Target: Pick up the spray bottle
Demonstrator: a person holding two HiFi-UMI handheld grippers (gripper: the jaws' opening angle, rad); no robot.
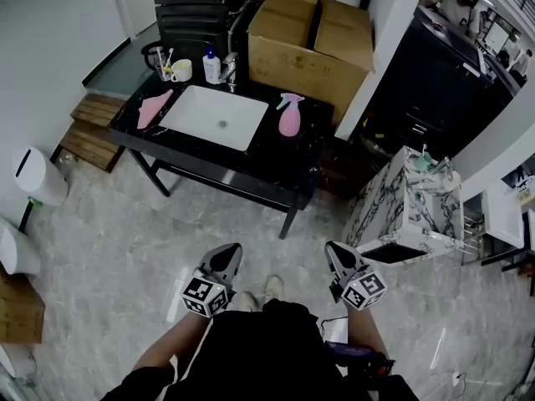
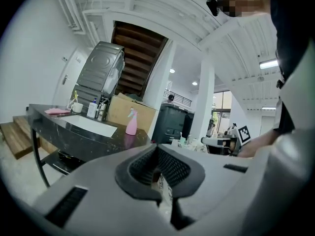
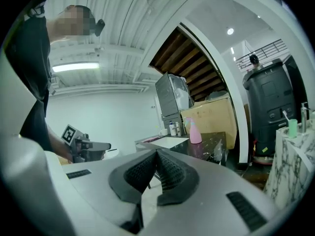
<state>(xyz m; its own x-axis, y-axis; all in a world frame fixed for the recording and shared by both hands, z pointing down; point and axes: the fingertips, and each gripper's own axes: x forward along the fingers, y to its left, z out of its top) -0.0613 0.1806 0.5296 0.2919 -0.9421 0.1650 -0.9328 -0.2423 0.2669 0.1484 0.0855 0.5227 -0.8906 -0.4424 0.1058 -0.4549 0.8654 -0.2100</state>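
Standing well back from the black counter, I hold both tongs about level and pressed together, the left tongs and the right tongs, with nothing between them. The pink spray bottle stands upright on the counter, just to the right of the white sink. I think I should walk closer first, then spread the right tongs before reaching, and take the bottle at its narrow neck so it does not tip.

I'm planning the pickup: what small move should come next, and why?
Probably step toward the black counter: the pink spray bottle stands upright there beside the white sink, far beyond the left gripper and right gripper, both shut and empty.
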